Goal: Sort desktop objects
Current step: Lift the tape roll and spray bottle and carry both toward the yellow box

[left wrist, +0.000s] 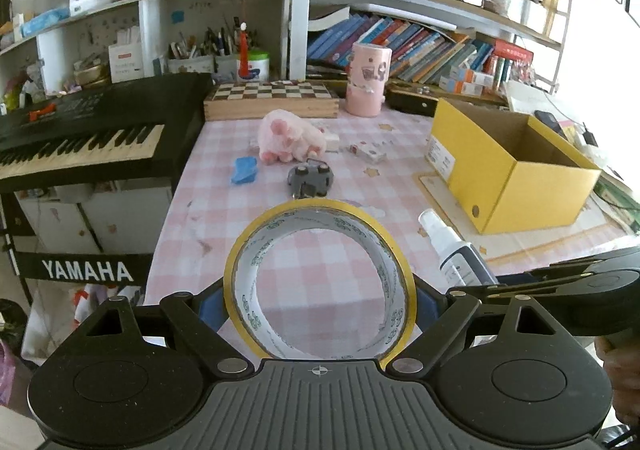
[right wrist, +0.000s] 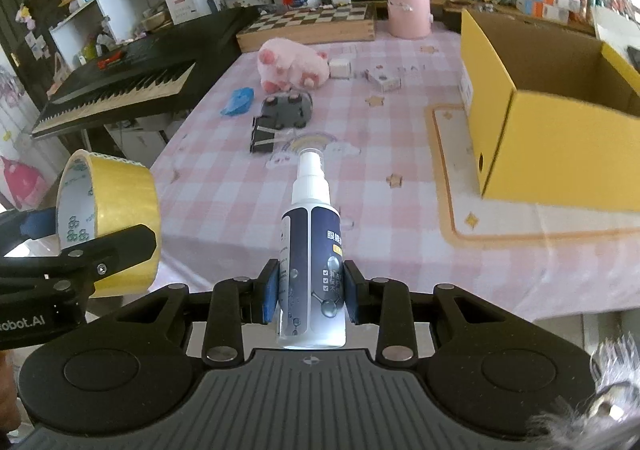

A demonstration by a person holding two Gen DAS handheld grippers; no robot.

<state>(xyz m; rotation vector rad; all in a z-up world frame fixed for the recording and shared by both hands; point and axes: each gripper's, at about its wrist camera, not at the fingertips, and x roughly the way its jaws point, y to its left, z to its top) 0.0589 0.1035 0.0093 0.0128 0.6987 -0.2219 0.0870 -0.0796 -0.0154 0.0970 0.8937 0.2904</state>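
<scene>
Two grippers are loaded at once. The left gripper (left wrist: pixel 320 302) clamps a roll of yellow tape (left wrist: pixel 320 282) across its outer rim, the roll standing on edge so the checked tablecloth (left wrist: pixel 224 210) shows through its hole. The right gripper (right wrist: pixel 311 290) pinches an eyeglass-cleaner spray bottle (right wrist: pixel 311 250) low on its body, nozzle pointing away along the fingers. Both loads hang above the near edge of the table, well apart from the open yellow cardboard box (right wrist: pixel 560 138) at the right, which looks like the likely destination.

Several objects lie unsorted farther back: a pink plush pig (right wrist: pixel 290 64), a blue crumpled piece (right wrist: pixel 238 101), a grey toy car (right wrist: pixel 284 112) on its roof, and a small printed carton (right wrist: pixel 383 80).

The risks, as I judge them, sit mostly in the grips. The tape is held only at two points on a smooth curved rim, so a tilt or a slack squeeze could let it rotate or slip out and roll off the table's near edge. The bottle is gripped near its base with most of its length ahead of the pads (right wrist: pixel 271 290); a quick swing could pivot it forward. The two grippers are also close together, so moving both toward the box together could knock them together or catch the box's near wall.
</scene>
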